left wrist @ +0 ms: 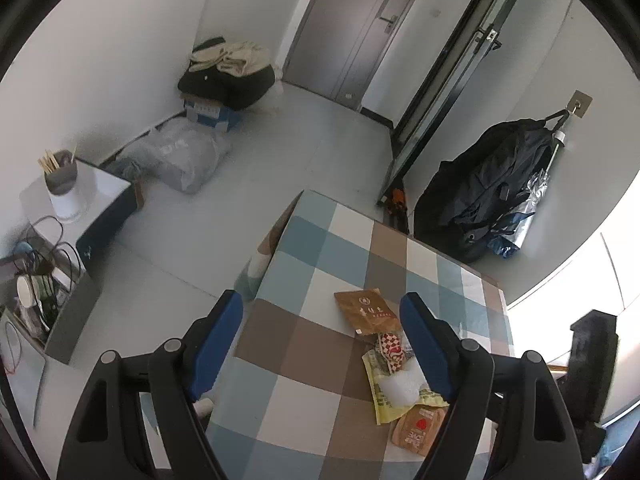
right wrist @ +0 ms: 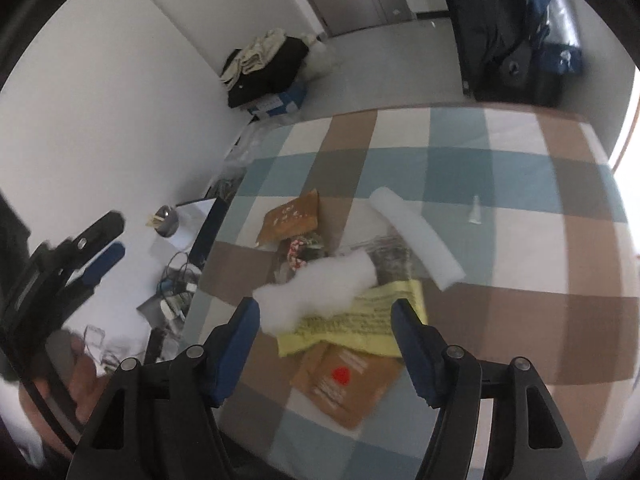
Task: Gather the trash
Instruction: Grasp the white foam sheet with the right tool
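We've got a pile of trash sitting on a table (right wrist: 520, 216) with a checked cloth in blue, brown and white squares. Lower middle of the right wrist view: a yellow wrapper (right wrist: 360, 320) with lines of small dark print we can't read, a torn bit of white foam (right wrist: 320, 284) on top of it, and a tan packet (right wrist: 344, 384) with a red heart and white text too blurred to make out. Higher up there's a brown packet (right wrist: 292, 216) and a long white foam strip (right wrist: 416, 236).

In the left wrist view that brown packet (left wrist: 366, 310) shows a round logo and a column of pale characters, not sharp enough for us to read. Next to it sits a red-and-white checked wrapper (left wrist: 390, 350).

The right gripper (right wrist: 324, 340) hangs over the pile, jaws apart with nothing gripped. The left gripper (left wrist: 320, 344) has its jaws wide, nothing between them, at the table's left edge.

Room: white walls, pale floor, grey door (left wrist: 352, 28) at the top, dark coat (left wrist: 492, 184) on a hook at right.
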{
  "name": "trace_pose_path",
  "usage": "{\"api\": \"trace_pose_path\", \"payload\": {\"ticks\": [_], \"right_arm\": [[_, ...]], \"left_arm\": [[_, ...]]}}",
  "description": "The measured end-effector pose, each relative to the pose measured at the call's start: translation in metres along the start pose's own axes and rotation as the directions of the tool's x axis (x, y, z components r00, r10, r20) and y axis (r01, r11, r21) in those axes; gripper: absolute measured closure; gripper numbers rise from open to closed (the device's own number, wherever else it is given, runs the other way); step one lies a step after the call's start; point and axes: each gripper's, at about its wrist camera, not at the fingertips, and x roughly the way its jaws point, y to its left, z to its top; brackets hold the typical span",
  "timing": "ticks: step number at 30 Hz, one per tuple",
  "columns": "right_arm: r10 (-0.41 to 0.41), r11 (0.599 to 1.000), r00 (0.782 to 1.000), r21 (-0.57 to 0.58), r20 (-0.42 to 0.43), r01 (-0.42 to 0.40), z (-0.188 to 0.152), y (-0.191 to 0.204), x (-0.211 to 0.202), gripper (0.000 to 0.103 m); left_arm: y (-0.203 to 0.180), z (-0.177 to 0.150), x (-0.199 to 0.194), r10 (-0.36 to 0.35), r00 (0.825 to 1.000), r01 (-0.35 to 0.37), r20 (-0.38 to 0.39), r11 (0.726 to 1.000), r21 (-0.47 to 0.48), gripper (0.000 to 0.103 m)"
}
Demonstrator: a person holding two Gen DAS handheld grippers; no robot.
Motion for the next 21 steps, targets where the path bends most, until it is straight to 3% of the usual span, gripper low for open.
{"api": "trace_pose_path", "payload": {"ticks": [7, 15, 17, 19, 21], "right_arm": [[0.036, 0.986, 0.998, 0.167, -0.06, -0.025, 0.013, -0.005, 0.028, 0.035], [-0.064, 0.982, 0.993, 0.171, -0.096, 0.08, 0.021, -0.004, 0.042, 0.035], [-0.068, 0.979, 0.992, 0.185, -0.104, 0.086, 0.022, -0.007, 0.043, 0.039], [-0.075, 0.977, 0.991, 0.19, -0.114, 0.096, 0.022, -0.008, 0.044, 0.051], [-0.073, 0.975, 0.99, 0.199, -0.122, 0.097, 0.021, -0.01, 0.044, 0.052]], "left_arm": [[0.009, 0.002, 0.002, -0.03, 0.999, 0.029, -0.033, 0.999, -0.037, 0.025], [0.014, 0.003, 0.004, -0.066, 0.996, 0.062, -0.06, 0.996, -0.061, 0.025], [0.014, 0.003, 0.005, -0.066, 0.996, 0.062, -0.067, 0.996, -0.063, 0.025], [0.014, 0.003, 0.005, -0.078, 0.994, 0.073, -0.075, 0.995, -0.065, 0.025], [0.014, 0.002, 0.004, -0.087, 0.993, 0.082, -0.077, 0.995, -0.063, 0.025]]}}
